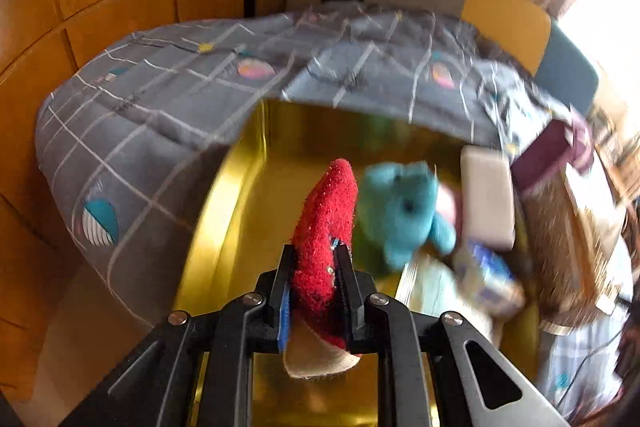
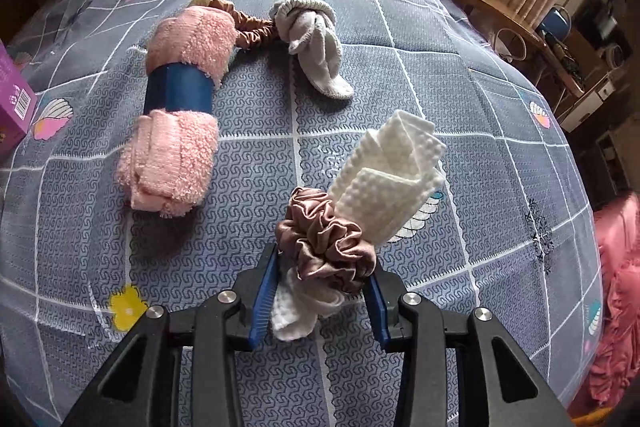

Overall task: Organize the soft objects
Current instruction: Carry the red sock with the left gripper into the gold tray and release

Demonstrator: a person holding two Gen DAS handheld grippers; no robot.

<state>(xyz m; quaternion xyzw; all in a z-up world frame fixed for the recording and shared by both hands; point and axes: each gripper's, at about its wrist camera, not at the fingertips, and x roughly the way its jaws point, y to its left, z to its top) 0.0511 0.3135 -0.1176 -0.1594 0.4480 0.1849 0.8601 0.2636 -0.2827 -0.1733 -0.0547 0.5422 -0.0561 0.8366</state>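
Left tongs [image 1: 314,263] are clamped tight on a red fuzzy sock [image 1: 328,227], gripped across its middle, with the toe standing up ahead and the beige cuff hanging back under the jaws. You have it over a gold tray [image 1: 236,195] that sits on the bed against the grey patterned quilt [image 1: 160,99]. To the right inside the tray lie a teal plush bear [image 1: 404,215], a white pad-like block [image 1: 486,199] and some blurred blue-and-white packets; their exact kind cannot be told.

Recommendation for this step: set the sock down on the bare gold floor left of the bear, not on top of it. Lower until the cuff rests on the tray before you release, because a limp sock let go from a height may drape over the rim.

Right tongs [image 2: 324,279] stand partly open around a folded white waffle cloth [image 2: 396,167] bound by a mauve satin scrunchie [image 2: 324,243]. The blue pads sit at either side of the scrunchie; whether they press firmly cannot be told. The bundle rests on the quilt, with its free end lying ahead and to the right. Up and to the left lie a pink towel roll [image 2: 180,131] in a blue band, a brown scrunchie [image 2: 248,27] and a knotted grey sock [image 2: 316,39].

Grip the scrunchie band itself, since the cloth alone would likely slide out.
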